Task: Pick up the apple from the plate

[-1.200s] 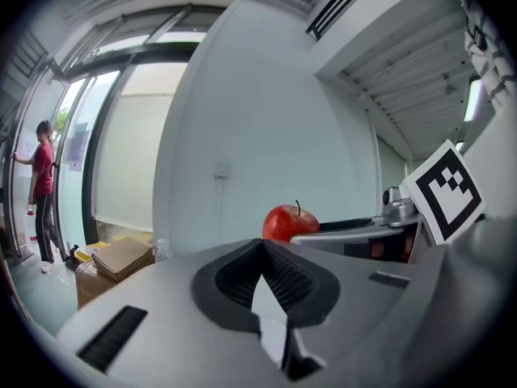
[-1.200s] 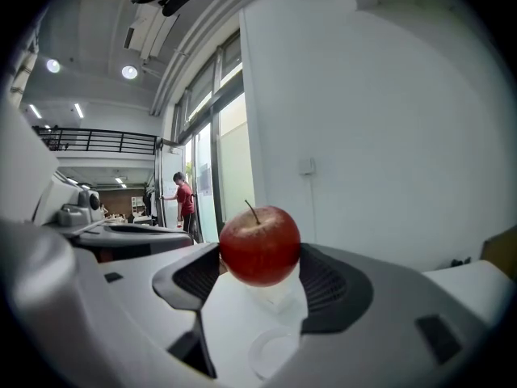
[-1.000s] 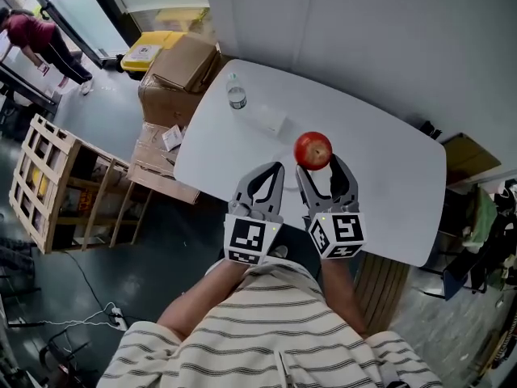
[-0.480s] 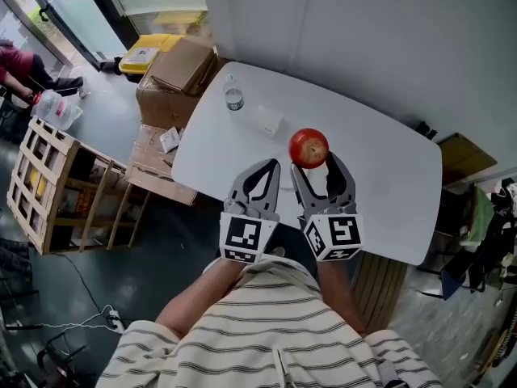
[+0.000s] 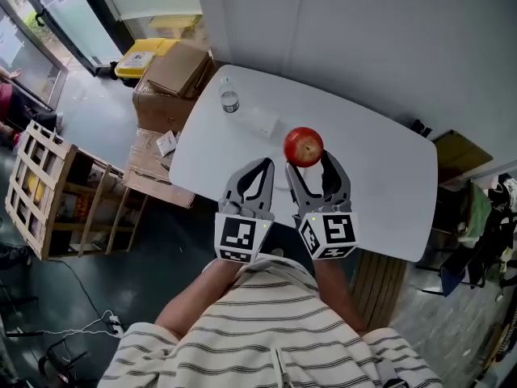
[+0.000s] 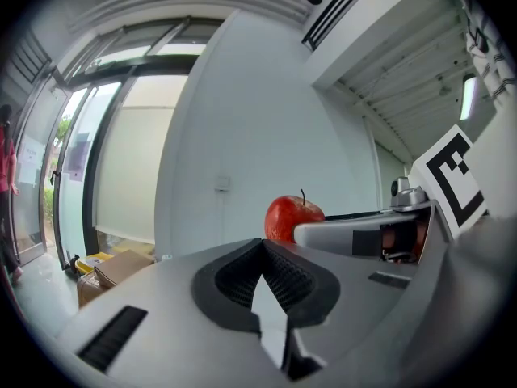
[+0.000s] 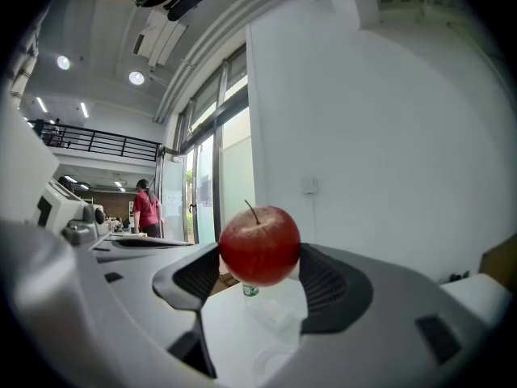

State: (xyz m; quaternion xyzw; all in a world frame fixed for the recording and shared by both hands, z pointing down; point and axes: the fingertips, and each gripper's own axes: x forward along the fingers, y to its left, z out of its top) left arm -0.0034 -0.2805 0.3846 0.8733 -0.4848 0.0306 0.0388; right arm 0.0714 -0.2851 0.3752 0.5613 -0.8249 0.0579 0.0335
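Note:
A red apple (image 5: 304,146) with a stem is held in the air over the white table (image 5: 380,176), and my right gripper (image 5: 310,162) is shut on it. In the right gripper view the apple (image 7: 259,245) sits between the two dark ribbed pads (image 7: 333,288) of the right gripper (image 7: 260,259). My left gripper (image 5: 264,166) hangs just left of it, shut with nothing inside. The left gripper view shows its jaws (image 6: 262,247) closed together and the apple (image 6: 292,218) beyond them. A clear shallow dish (image 5: 266,123) lies on the table past the apple.
A small water bottle (image 5: 229,99) stands near the table's far left corner. Cardboard boxes (image 5: 174,71), a yellow bin (image 5: 141,55) and a wooden crate (image 5: 40,184) sit on the floor to the left. A chair (image 5: 464,217) is at the right.
The apple and both grippers have drifted slightly up and left in the head view, grip unchanged. The person at the far left has almost left the picture.

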